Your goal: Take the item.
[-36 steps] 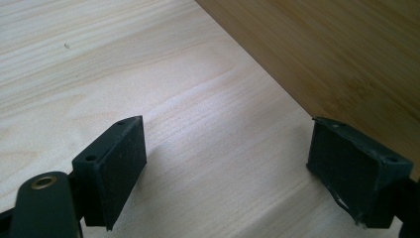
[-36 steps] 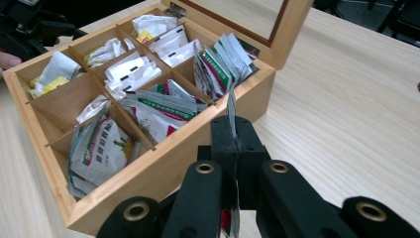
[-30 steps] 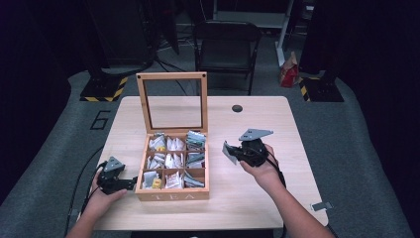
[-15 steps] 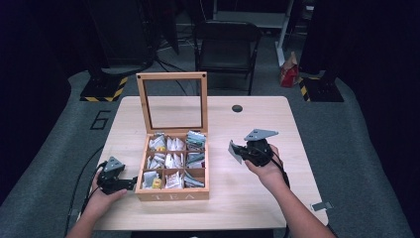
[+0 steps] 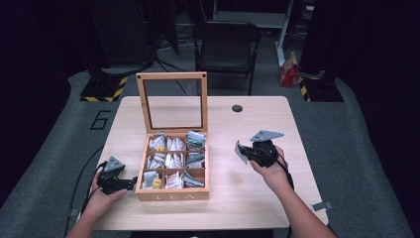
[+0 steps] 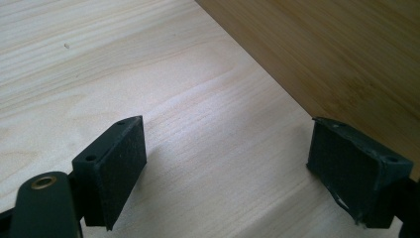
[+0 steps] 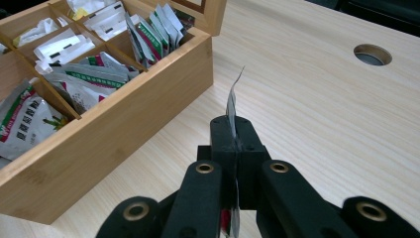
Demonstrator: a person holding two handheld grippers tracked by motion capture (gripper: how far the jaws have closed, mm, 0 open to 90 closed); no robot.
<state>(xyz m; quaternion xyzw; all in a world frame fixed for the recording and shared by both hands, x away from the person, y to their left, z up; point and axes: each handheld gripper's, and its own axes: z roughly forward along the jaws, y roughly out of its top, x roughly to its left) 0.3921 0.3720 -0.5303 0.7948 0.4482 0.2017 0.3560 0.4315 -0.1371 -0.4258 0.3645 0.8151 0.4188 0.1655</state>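
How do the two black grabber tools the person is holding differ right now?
The left gripper has its jaws spread apart with nothing between them; the right gripper has its jaws shut on a tea packet. The left one sits low by the tea box, the right one out over the table. Both are black and hand-held.

Light wood table (image 5: 257,198) w/ round cable hole (image 5: 237,108) near far edge, sitting on grey carpet (image 5: 356,148). Black folding chair (image 5: 225,47) behind it. Yellow/black hazard-striped bases (image 5: 101,89) on floor both sides, white "6" (image 5: 100,119) marked at left. Rest of room v. dark.
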